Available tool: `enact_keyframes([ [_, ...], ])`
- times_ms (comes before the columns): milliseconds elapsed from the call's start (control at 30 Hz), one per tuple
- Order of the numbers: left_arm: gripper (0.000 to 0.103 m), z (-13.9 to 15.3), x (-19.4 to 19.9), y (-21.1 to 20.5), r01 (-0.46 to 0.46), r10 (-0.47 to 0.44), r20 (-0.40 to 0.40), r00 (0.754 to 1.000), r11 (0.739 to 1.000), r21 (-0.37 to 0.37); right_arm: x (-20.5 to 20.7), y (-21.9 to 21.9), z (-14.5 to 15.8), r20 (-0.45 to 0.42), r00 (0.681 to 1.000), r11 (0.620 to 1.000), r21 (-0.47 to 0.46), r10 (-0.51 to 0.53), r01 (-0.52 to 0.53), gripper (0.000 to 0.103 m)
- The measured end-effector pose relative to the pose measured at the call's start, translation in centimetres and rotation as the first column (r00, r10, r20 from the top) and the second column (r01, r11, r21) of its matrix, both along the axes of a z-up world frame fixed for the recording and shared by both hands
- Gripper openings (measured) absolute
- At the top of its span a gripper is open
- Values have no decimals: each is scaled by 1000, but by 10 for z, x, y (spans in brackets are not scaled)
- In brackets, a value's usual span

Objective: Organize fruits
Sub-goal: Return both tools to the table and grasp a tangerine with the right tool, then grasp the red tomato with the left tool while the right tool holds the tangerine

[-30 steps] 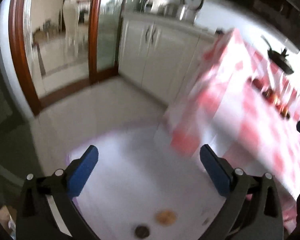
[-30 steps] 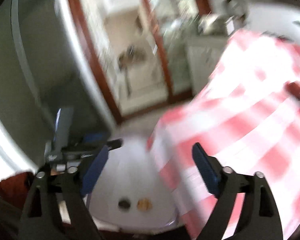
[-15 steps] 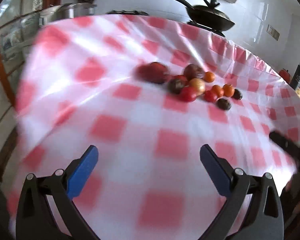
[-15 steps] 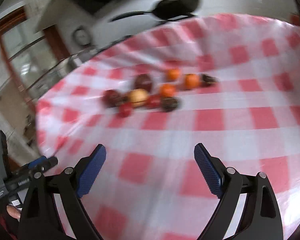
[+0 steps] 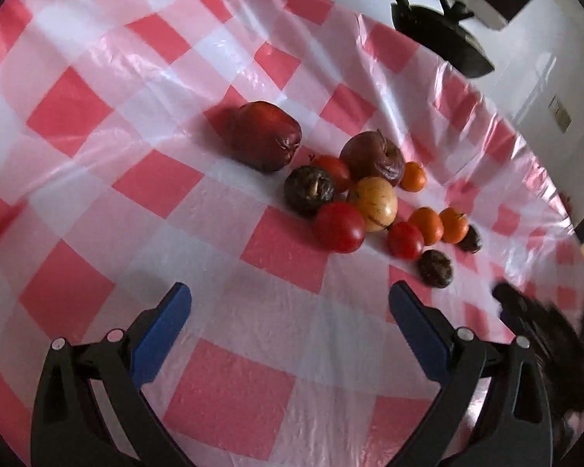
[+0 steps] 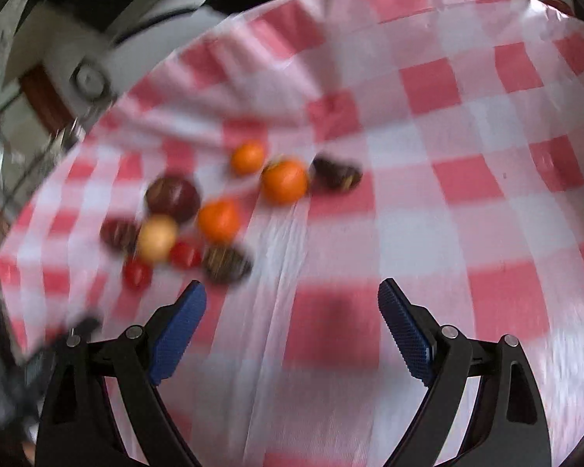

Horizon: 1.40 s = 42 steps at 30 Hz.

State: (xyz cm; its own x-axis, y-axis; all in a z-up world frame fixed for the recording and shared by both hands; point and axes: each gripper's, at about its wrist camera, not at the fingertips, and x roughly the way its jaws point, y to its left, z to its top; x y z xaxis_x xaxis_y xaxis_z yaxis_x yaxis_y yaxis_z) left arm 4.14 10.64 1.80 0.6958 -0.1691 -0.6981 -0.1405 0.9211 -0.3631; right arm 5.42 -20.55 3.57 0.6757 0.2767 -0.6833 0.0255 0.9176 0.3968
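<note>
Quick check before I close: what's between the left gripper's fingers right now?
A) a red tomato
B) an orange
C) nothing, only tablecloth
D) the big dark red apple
C: the left gripper is open over bare checked tablecloth, and the fruit cluster lies beyond its fingers, untouched.

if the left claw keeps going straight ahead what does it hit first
Probably the red tomato at the near edge of the fruit cluster. The open left claw has only bare checkered tablecloth before it. Depth is hard to judge through the fisheye.

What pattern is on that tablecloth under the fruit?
Red and white checks, clearest in the left wrist view: tablecloth.
</note>
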Motion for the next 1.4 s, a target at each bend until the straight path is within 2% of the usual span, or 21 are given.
enact_keyframes([
  [100, 102, 2, -5, 1, 17, -16, 48, 999, 1000, -23, 33, -3, -11, -59, 998, 997, 82, 22, -17, 75],
  [233, 102, 4, -8, -2, 15, -14, 74, 997, 1000, -9, 62, 2, -11, -55, 998, 997, 80, 6, -2, 68],
  [433, 102, 5, -9, -11, 24, -27, 85, 996, 999, 31, 97, 23, -11, -60, 998, 999, 17, -31, 32, 59],
  [533, 102, 5, -8, -12, 30, -33, 86, 996, 999, 40, 106, 32, -11, -68, 996, 996, -69, -57, 52, 45],
  [667, 102, 4, -8, -10, 13, -15, 80, 997, 1000, 20, 90, 36, -9, -73, 996, 992, -115, -58, 49, 44],
  [900, 102, 3, -7, -10, 18, -19, 69, 997, 1000, 17, -5, 24, -6, -48, 999, 998, -62, -18, 15, 44],
  [1033, 102, 1, -5, -7, 20, -20, 50, 999, 1000, 6, -34, 14, -11, -45, 999, 1000, -1, -24, 24, 44],
  [1267, 102, -7, 12, -11, 25, -23, -52, 998, 999, 33, -38, 26, -9, 5, 1000, 999, -34, 18, -18, 44],
  [1400, 101, -4, 34, -26, 43, -36, -60, 998, 991, 126, -39, 24, -9, 7, 1000, 1000, -15, 25, -25, 45],
])
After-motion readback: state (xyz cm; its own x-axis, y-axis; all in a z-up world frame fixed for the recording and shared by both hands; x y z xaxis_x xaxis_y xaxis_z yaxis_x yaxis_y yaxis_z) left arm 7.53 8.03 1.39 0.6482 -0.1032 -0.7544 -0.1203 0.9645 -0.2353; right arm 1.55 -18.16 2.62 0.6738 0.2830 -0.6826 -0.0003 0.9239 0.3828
